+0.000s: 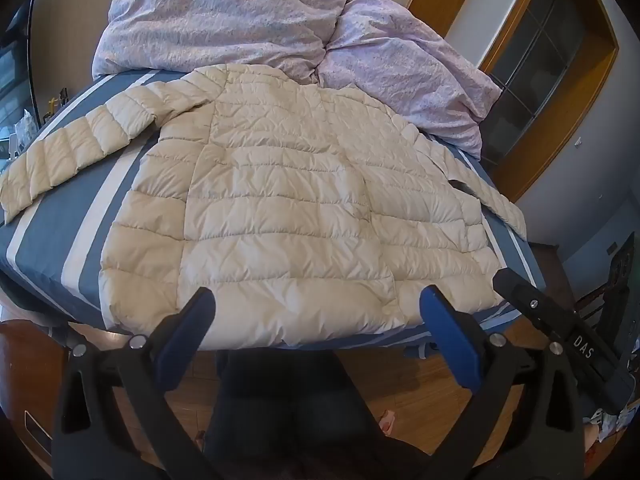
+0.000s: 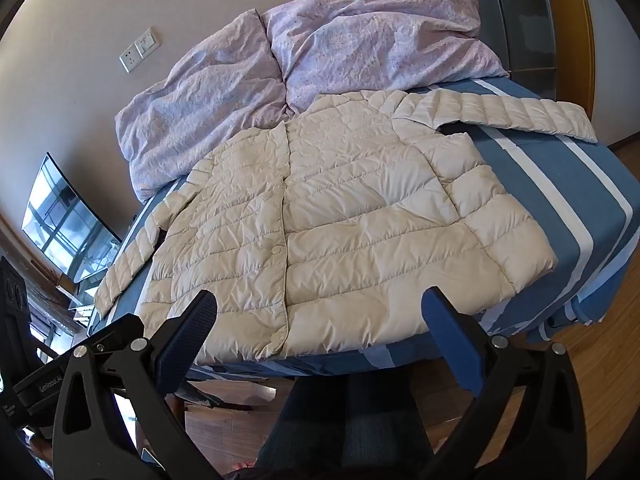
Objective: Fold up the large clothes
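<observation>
My two wrist cameras are looking down from the foot of the bed, close above its edge; both are sharing the spread jacket and the quilt.

One jacket, cream, quilted, spread flat on one bed. Two sleeves on it: one sleeve stretched out to the side, the other sleeve lying along the jacket's edge. One snap button clear on the front placket; others too small to count. Two lilac quilts or pillows: one, another, touching each other at the head end. Two grippers: left gripper, right gripper, two fingers each, jaws wide apart, four fingers total. Two wall plates: one outlet, one switch. One TV. One glass door.
</observation>
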Available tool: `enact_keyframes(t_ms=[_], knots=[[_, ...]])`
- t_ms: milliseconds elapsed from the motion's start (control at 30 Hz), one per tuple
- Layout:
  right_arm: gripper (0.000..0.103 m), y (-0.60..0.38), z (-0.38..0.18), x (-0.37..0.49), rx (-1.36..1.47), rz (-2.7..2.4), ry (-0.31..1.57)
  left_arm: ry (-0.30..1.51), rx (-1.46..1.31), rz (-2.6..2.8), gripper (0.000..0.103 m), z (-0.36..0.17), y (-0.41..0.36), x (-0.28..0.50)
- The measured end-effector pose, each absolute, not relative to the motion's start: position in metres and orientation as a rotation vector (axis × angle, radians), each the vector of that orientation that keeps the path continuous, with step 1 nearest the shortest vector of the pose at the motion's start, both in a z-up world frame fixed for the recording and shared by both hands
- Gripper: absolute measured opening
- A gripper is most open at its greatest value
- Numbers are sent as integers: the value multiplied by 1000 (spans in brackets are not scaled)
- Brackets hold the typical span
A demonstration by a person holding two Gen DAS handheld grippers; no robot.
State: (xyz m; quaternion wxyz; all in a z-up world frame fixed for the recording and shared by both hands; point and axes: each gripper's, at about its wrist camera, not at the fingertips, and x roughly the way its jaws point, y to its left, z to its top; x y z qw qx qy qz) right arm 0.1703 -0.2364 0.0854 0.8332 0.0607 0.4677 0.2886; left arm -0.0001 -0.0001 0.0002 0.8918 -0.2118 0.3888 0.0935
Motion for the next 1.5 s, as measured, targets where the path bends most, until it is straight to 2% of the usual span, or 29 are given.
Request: enact_keyframes(t_ms=[1500], knots=[[102,-235,84,171,121,607,996,810,-446,192,101,0,-1,1]])
